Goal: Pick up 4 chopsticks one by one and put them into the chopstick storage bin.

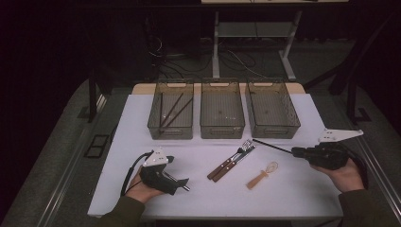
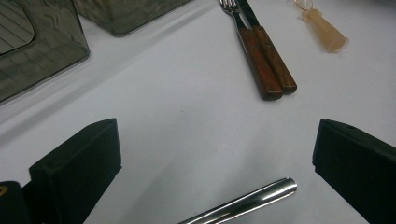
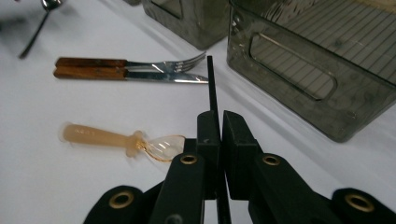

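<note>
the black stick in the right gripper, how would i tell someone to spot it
Start at the three grey bins along the far side of the white table. Before the rightmost one, the right gripper clamps a thin black stick. Unlike the wooden-handled cutlery nearby, it is plain black.

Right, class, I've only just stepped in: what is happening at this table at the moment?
A person is sorting cutlery into three bins. The right gripper is shut on a thin black chopstick, held above the table near the right bin. The left gripper is open, its fingers either side of a shiny metal handle. Chopsticks already lie in the left bin. A fork and knife and a small spoon wait on the table.
</note>
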`<state>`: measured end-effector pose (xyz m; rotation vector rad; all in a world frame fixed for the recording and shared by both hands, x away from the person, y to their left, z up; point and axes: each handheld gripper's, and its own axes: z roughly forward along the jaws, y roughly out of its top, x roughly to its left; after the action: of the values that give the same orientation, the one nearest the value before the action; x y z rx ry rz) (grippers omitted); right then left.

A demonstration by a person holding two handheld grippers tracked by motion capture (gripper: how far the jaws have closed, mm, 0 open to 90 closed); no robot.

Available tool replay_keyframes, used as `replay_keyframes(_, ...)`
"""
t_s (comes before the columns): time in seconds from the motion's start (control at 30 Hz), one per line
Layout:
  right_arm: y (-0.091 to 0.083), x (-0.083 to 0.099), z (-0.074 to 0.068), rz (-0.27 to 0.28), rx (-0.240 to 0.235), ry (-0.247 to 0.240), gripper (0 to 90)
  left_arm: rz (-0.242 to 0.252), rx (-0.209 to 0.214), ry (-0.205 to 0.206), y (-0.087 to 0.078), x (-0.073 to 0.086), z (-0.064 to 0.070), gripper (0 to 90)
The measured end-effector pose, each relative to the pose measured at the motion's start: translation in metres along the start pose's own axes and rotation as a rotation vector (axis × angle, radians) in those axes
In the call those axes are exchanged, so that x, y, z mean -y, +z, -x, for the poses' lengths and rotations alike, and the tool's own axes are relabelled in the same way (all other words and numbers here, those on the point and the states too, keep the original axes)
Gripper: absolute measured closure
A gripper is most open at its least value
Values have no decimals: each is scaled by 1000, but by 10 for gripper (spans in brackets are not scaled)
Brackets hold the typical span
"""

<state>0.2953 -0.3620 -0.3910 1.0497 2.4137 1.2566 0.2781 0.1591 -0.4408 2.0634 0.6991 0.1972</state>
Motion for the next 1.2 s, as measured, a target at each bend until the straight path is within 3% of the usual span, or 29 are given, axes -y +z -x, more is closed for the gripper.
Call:
replay_keyframes(0.23,-6,-4,1,45,-32,14,857,0,0,-7,1,1,0,0)
replay_keyframes(0.57,0,-18,-6,72,-68,-2,857,-1,-7,-8,1,1,-1,0)
replay_keyframes(1.2,24,-42,-27,53,-120,-63,857,-1,-18,-5,1,1,-1,0)
